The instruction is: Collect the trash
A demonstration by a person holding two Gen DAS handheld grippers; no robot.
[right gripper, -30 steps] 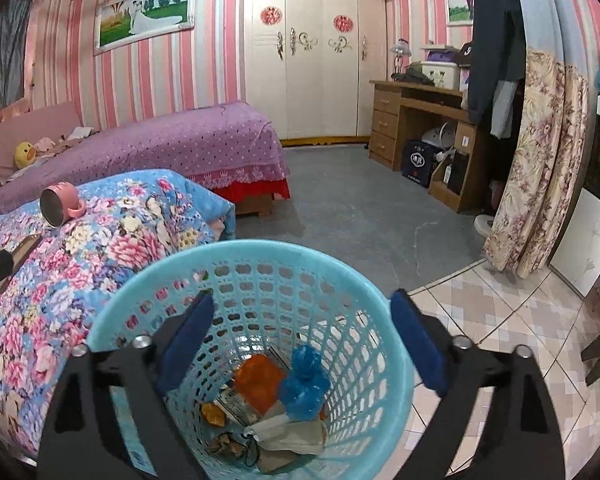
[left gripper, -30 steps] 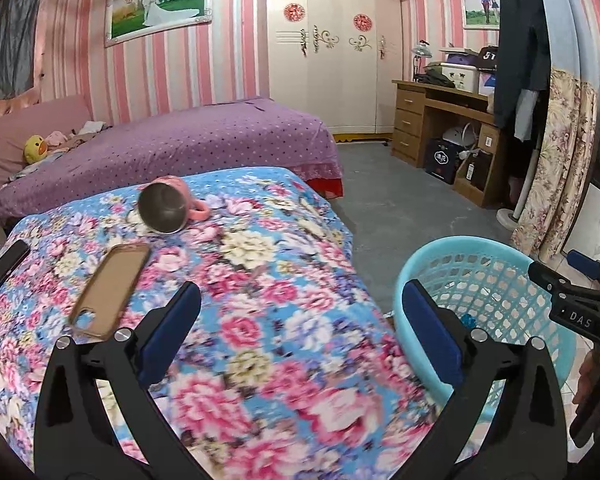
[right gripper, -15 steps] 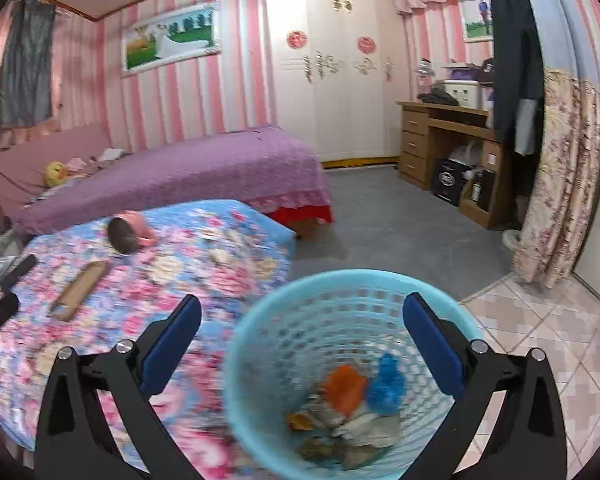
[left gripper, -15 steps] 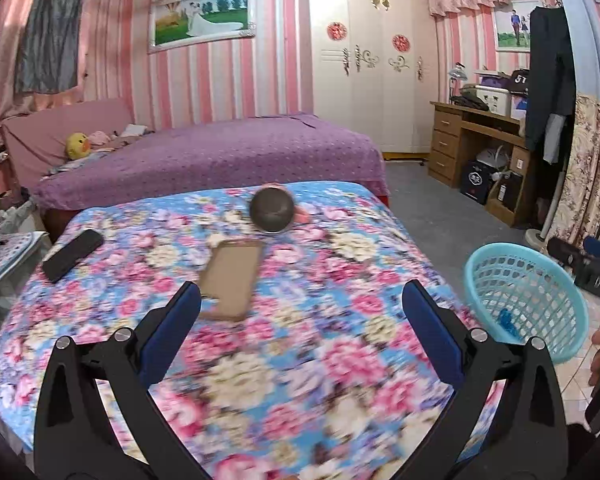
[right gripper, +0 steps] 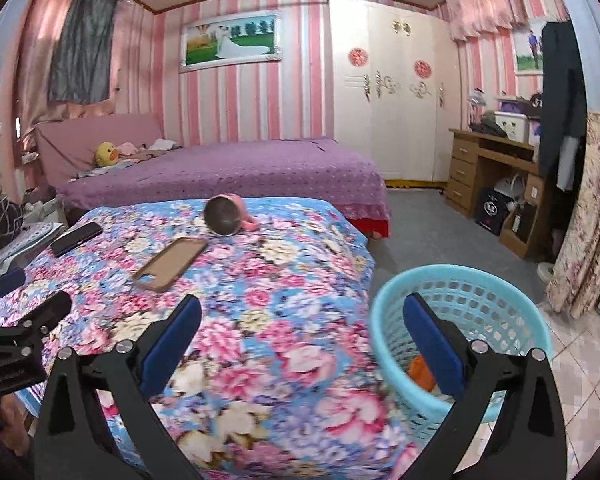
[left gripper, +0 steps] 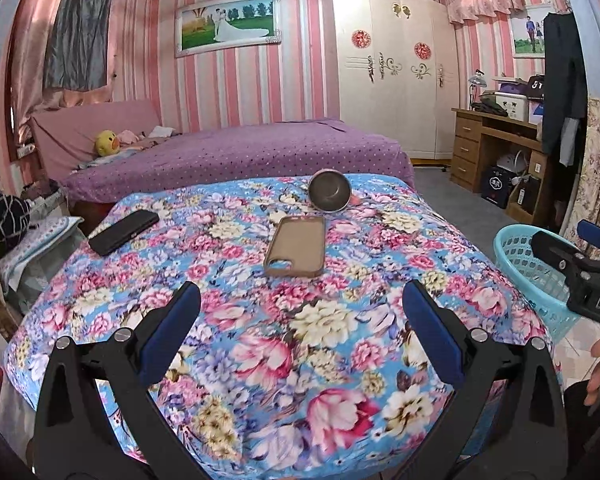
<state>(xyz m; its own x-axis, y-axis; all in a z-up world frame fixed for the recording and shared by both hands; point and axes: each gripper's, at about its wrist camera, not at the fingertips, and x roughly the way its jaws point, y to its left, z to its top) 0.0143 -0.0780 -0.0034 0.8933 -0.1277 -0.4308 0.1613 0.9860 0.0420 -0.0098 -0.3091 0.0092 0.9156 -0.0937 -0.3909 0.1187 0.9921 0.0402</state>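
Observation:
A light blue mesh basket (right gripper: 460, 276) stands on the floor at the right end of the flowered bed cover (right gripper: 284, 280). Inside it I see an orange scrap (right gripper: 420, 372) and some other bits, mostly hidden by my right finger. My right gripper (right gripper: 302, 312) hangs open and empty over the cover's right edge, its right finger over the basket. The left gripper (left gripper: 300, 308) is open and empty above the near part of the cover. The basket (left gripper: 516, 248) shows at the right in the left wrist view, behind the right gripper (left gripper: 580, 264).
On the flowered cover lie a tan phone case (left gripper: 296, 246), a black phone (left gripper: 124, 232) at the left and a pink mug (left gripper: 329, 196) on its side. A purple bed (left gripper: 240, 156) is behind, a wooden desk (left gripper: 496, 152) at the right, and tiled floor (right gripper: 580, 368) by the basket.
Both grippers have drawn back and swung left, away from the basket and toward the flowered cover. The basket now sits smaller and further right. The right jaws widened slightly.

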